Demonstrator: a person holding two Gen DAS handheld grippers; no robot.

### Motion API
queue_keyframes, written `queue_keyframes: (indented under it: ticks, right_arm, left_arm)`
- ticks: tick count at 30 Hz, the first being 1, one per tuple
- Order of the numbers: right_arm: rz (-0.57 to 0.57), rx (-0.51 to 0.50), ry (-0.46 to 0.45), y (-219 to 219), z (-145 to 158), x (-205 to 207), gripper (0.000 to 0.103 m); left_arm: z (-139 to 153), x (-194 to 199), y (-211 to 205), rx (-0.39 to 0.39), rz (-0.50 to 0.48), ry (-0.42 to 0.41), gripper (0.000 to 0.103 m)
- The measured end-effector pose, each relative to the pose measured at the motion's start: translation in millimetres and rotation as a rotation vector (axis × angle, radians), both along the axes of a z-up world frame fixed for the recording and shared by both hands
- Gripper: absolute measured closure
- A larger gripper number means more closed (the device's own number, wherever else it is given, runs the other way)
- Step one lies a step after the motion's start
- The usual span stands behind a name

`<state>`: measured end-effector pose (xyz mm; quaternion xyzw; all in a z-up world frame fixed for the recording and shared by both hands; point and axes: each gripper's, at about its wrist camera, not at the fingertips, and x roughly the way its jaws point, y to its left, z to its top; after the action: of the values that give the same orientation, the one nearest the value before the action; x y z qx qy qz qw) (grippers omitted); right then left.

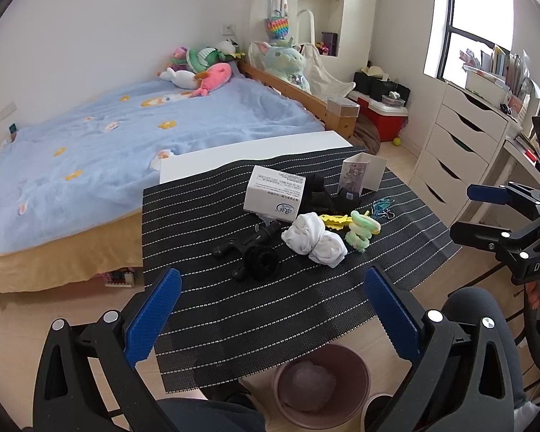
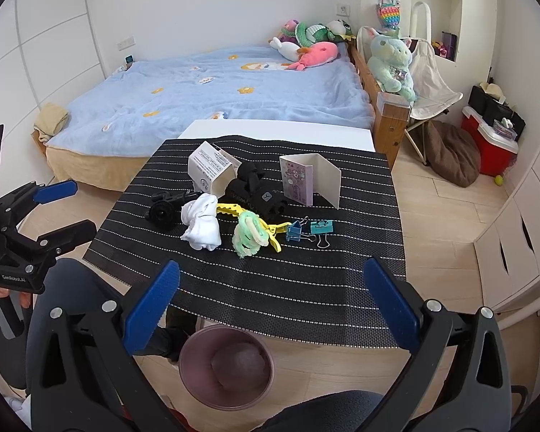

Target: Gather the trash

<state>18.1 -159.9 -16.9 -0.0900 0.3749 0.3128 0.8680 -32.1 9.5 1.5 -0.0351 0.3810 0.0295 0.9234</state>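
A black striped mat (image 1: 255, 309) (image 2: 306, 288) covers a small table. On it lie a white crumpled wad (image 1: 315, 237) (image 2: 201, 226), a white printed box (image 1: 273, 194) (image 2: 210, 172), a folded card (image 1: 363, 174) (image 2: 307, 180), a green spiral band (image 1: 360, 230) (image 2: 248, 234), a yellow clip (image 1: 336, 220) (image 2: 230, 210), binder clips (image 2: 307, 231) and black items (image 1: 253, 248) (image 2: 165, 210). A pink bin (image 1: 322, 385) (image 2: 226, 367) stands on the floor below the near edge. My left gripper (image 1: 273, 318) and right gripper (image 2: 271, 311) are open and empty, above the near edge.
A bed with a blue blanket (image 1: 108, 136) (image 2: 216, 90) lies behind the table. White drawers (image 1: 460, 136) (image 2: 522, 237) stand on the right. A red cooler (image 2: 489, 144) and a brown cushion (image 2: 450, 154) are on the floor.
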Motion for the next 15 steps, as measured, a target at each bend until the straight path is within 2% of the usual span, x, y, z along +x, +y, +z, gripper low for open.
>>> queue_keyframes:
  ticks: [15]
  right_arm:
    - [-0.002, -0.003, 0.008, -0.8, -3.9, 1.2, 0.003]
  left_arm:
    - [1.3, 2.8, -2.1, -0.006, -0.003, -0.001, 0.005]
